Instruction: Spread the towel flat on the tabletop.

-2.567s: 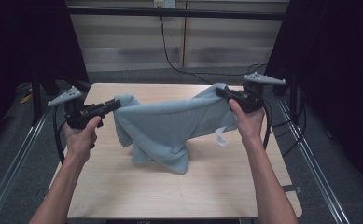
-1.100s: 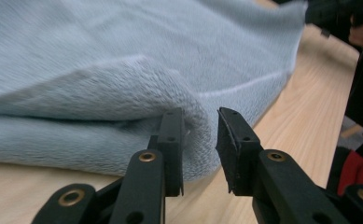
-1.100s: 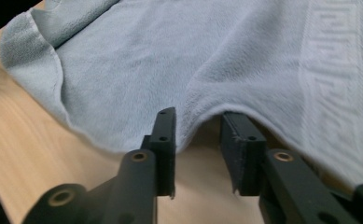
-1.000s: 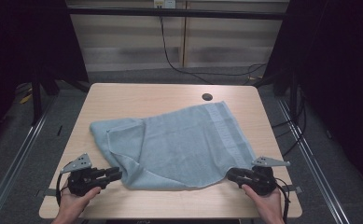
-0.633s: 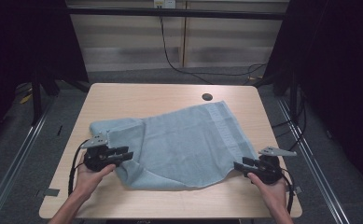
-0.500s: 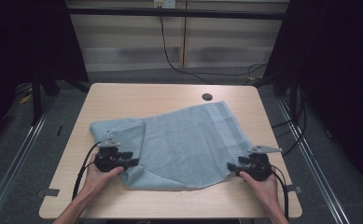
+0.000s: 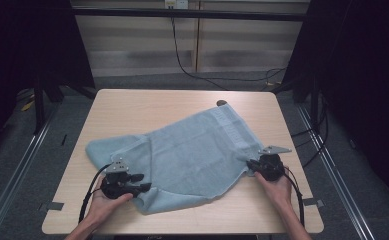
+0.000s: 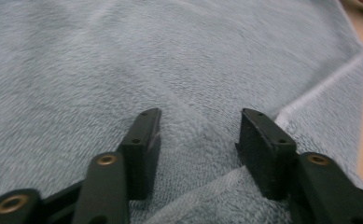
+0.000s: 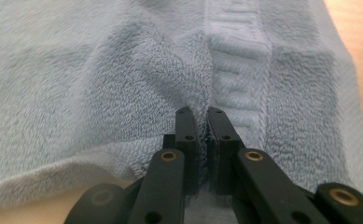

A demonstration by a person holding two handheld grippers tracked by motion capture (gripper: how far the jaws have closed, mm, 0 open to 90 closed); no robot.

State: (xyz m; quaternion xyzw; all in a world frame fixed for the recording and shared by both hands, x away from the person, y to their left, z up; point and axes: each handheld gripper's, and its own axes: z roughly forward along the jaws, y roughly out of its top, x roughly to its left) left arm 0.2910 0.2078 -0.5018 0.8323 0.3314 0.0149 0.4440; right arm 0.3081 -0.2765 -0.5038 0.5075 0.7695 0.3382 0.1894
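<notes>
A light blue towel [image 7: 192, 155] lies spread across the middle of the wooden table [image 7: 132, 107], its woven band toward the right edge and its near edge folded into a point at the front. Just beyond its far corner a small dark round thing [image 7: 221, 103] sits on the table, too small to make out.

The left gripper [image 7: 143, 182] rests on the towel's near left part; its jaws have just been opening and stand well apart over flat cloth, pressing on nothing. The right gripper [image 7: 251, 165] is at the towel's right edge; its jaws have just been closing and are nearly together, pinching a raised fold of towel beside the woven band.

A second ago both grippers were at the table's front corners, holding the towel's near edge; now they sit farther in, and the towel lies flatter.
</notes>
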